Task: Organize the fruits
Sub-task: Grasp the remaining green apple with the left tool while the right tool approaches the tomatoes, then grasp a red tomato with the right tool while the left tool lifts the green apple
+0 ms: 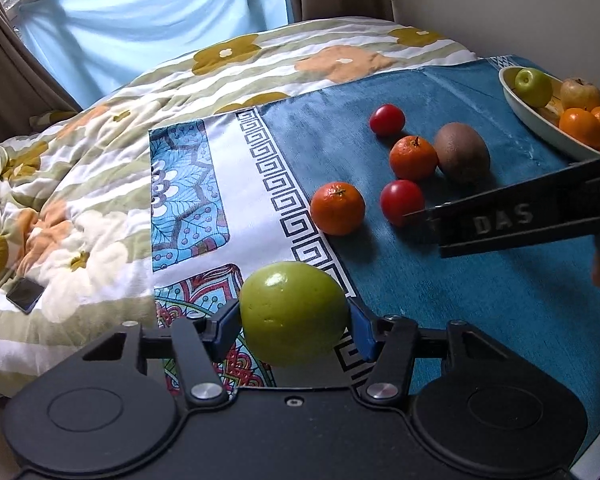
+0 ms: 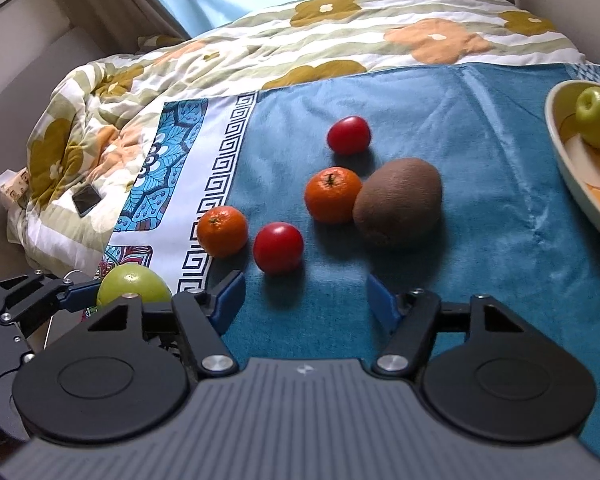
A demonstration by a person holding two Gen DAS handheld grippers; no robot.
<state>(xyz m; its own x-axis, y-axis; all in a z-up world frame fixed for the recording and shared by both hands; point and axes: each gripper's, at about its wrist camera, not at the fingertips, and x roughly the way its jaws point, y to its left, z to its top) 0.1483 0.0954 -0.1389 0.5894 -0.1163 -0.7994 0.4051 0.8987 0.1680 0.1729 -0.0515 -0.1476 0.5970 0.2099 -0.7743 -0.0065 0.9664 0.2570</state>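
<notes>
**Green apple clamped in our left tool, right tool spread wide**

At the bottom centre of the left wrist frame, our left tool [image 1: 294, 322] grips a green apple [image 1: 294, 312] between its blue fingers [image 1: 226, 322], above the patterned border of the blue cloth [image 1: 479, 300]. Our right tool [image 2: 305, 300] hangs with its jaws apart and nothing between them, low in the right wrist frame.

Just beyond it a red tomato [image 2: 278, 247] and a mandarin [image 2: 222, 231] lie near each other. Further up, a second mandarin [image 2: 332, 195] touches the kiwi [image 2: 397, 202], with another red tomato [image 2: 348, 134] behind them. At the right edge stands the bowl [image 2: 559, 160] with a green apple inside [image 2: 597, 122]. The floral duvet [image 2: 339, 32] fills the upper frame, a phone [image 2: 86, 199] on it at left.
</notes>
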